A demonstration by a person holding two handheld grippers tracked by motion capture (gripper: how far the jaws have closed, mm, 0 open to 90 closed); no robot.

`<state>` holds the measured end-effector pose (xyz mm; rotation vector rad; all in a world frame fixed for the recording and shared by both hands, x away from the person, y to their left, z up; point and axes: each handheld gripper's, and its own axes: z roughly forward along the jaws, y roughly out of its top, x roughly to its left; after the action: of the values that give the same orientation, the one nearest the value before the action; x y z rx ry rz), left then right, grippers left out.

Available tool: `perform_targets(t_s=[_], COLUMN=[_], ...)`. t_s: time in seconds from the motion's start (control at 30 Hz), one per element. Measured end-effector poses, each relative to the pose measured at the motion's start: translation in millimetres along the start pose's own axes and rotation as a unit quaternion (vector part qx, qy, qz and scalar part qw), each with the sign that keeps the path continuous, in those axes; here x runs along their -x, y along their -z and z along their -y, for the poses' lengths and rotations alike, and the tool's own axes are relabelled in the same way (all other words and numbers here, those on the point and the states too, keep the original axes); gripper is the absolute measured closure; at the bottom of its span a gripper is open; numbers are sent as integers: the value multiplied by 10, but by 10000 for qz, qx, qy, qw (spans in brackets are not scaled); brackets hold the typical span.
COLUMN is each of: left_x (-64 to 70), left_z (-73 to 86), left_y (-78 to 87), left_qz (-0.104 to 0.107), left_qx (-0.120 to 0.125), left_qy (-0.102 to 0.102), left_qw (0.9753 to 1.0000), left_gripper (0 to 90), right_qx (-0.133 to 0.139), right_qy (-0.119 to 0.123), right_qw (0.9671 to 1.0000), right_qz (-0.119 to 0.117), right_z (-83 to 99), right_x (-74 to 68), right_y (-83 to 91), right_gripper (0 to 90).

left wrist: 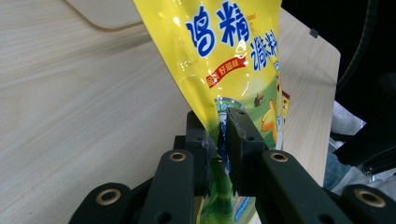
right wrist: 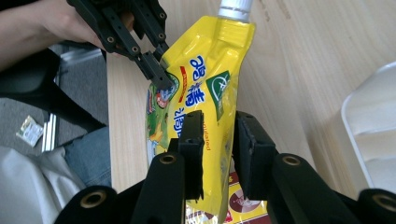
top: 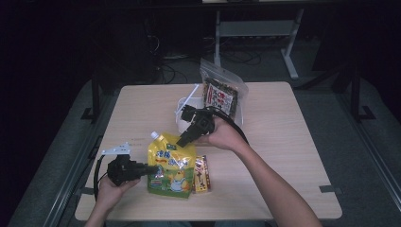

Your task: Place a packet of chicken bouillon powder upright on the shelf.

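The glossy yellow spouted pouch carries blue characters, a red banner, a green base and a white cap. The small flat packet beside it is yellow and red.

a pale wooden table with rounded corners stands on a grey floor. the room beyond it is dark, lit mainly over the tabletop. behind the table, a white metal desk frame rises from the floor, with loose black cables lying under it. dark frame legs flank the left side.
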<state>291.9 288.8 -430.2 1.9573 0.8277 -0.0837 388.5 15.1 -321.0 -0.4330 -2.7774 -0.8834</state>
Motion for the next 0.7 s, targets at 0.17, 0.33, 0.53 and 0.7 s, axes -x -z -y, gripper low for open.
perform_targets(t_s=[0.17, 0.33, 0.53, 0.7], left_x=[0, 36, 37, 30], left_z=[-4, -20, -23, -26], left_y=[7, 19, 16, 19], left_qz=[-17, 2, 9, 8], left_qx=[-12, 46, 62, 96], left_qy=[-54, -178, -185, -194], left_qw=[10000, 9998, 9998, 9998], left_gripper=[801, 812, 811, 808], right_qx=[-331, -520, -621, -715], right_qy=[49, 39, 17, 90], right_qw=[9993, 9982, 9979, 9973], right_qz=[168, 298, 188, 113], right_z=[-115, -161, -176, -201], right_x=[-1, 27, 48, 22], right_y=[-75, -130, -182, -171], right_gripper=[725, 718, 751, 882])
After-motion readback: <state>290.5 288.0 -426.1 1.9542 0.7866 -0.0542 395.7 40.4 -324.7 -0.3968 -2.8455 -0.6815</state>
